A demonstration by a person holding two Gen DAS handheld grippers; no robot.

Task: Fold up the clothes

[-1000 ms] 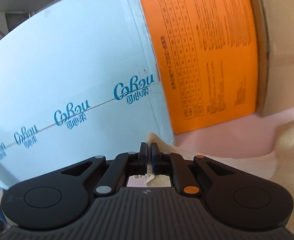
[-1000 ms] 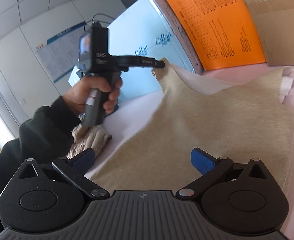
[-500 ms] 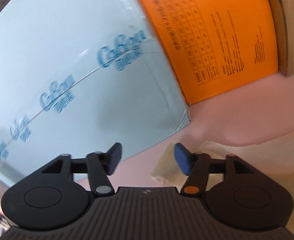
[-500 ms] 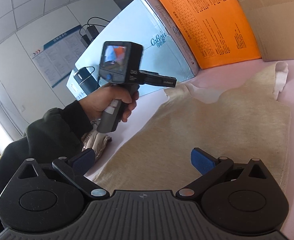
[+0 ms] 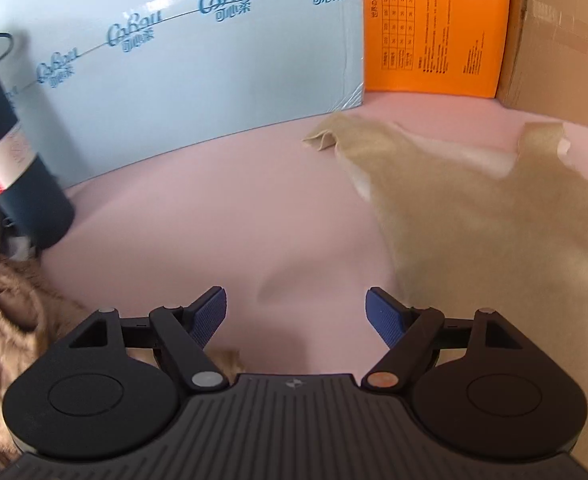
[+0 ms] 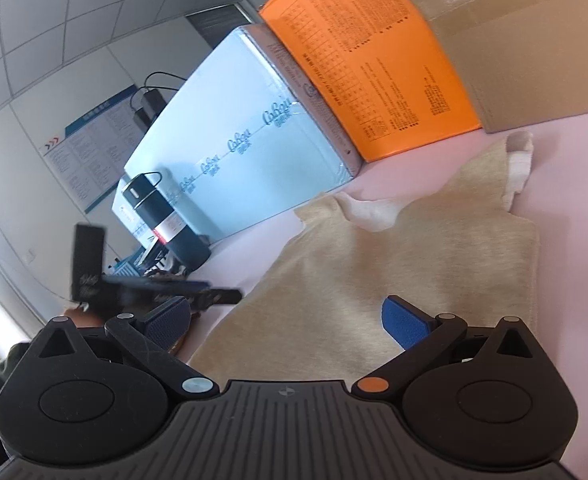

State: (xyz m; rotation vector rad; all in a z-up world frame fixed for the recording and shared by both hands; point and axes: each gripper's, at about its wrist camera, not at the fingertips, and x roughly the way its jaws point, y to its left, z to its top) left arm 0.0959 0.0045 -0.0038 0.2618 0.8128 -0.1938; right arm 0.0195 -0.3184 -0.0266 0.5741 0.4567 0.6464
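Observation:
A beige sleeveless garment [image 5: 473, 220] lies spread flat on the pink tabletop [image 5: 214, 208], its shoulder corner lying loose near the blue box. My left gripper [image 5: 295, 304] hovers over bare pink surface to the left of the garment. Its jaws are opening and nothing is between them. In the right wrist view the garment [image 6: 393, 264] fills the middle. My right gripper [image 6: 286, 316] stands open over its near part, holding nothing. The left gripper [image 6: 230, 296] appears there as a blurred black shape low at the left, beside the garment's edge.
A light blue box [image 5: 194, 80], an orange box [image 5: 433, 28] and a cardboard box [image 5: 565, 40] line the back of the table. A dark bottle [image 5: 14, 168] stands at the left, with a crumpled brown garment [image 5: 6, 320] in front of it.
The left gripper opened and let go of the garment's shoulder corner, which now lies on the table. It then drew back, down and to the left. The right gripper stayed put, open.

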